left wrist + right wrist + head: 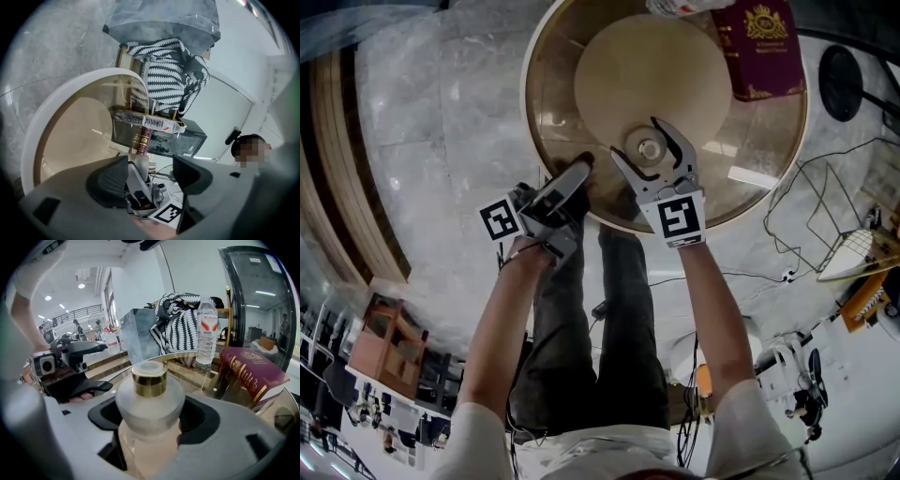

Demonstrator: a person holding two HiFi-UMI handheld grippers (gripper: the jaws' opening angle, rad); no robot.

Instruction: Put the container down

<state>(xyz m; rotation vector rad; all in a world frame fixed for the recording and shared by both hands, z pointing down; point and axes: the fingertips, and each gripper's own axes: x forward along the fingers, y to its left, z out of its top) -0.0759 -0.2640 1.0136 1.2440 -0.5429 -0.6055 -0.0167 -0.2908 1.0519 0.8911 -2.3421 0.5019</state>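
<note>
A frosted container (150, 397) with a gold collar and pale cap sits upright between my right gripper's (152, 417) jaws, and their pads press on its sides. From above, the container (649, 148) and the right gripper (639, 141) are over the near part of the round glass table (534, 122), at the edge of its tan inner disc (652, 75). Whether the container's base touches the table I cannot tell. My left gripper (578, 173) is at the table's near rim, left of the right one. It is open with nothing between its jaws (151, 171).
A dark red book (759, 47) lies at the table's far right, with a clear water bottle (207, 329) lying beside it. A black-and-white striped cloth (180, 329) hangs on a chair behind. A wire basket (825, 216) stands on the floor at the right. The person's legs (600, 319) are below the table's edge.
</note>
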